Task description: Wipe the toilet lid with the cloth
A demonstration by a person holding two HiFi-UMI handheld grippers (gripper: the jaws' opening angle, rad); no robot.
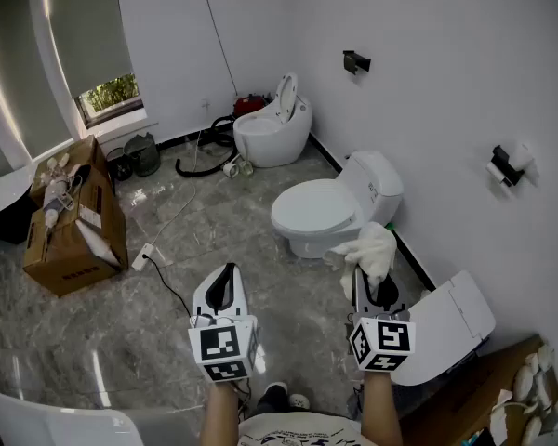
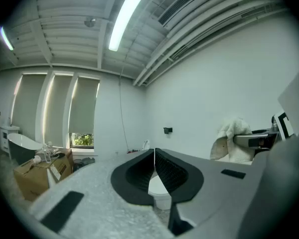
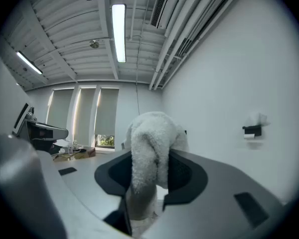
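Note:
A white toilet with its lid down stands by the right wall, ahead of both grippers. My right gripper is shut on a white fluffy cloth, which bulges over the jaw tips and hangs just short of the bowl's near right side. In the right gripper view the cloth fills the space between the jaws and hides what lies ahead. My left gripper is shut and holds nothing; it hovers over the floor left of the toilet. The left gripper view shows its pads pressed together, the toilet below them.
A second toilet with its lid up stands at the back, hoses and a cable beside it. An open cardboard box sits at left. A loose white seat panel lies at my right. A paper holder hangs on the right wall.

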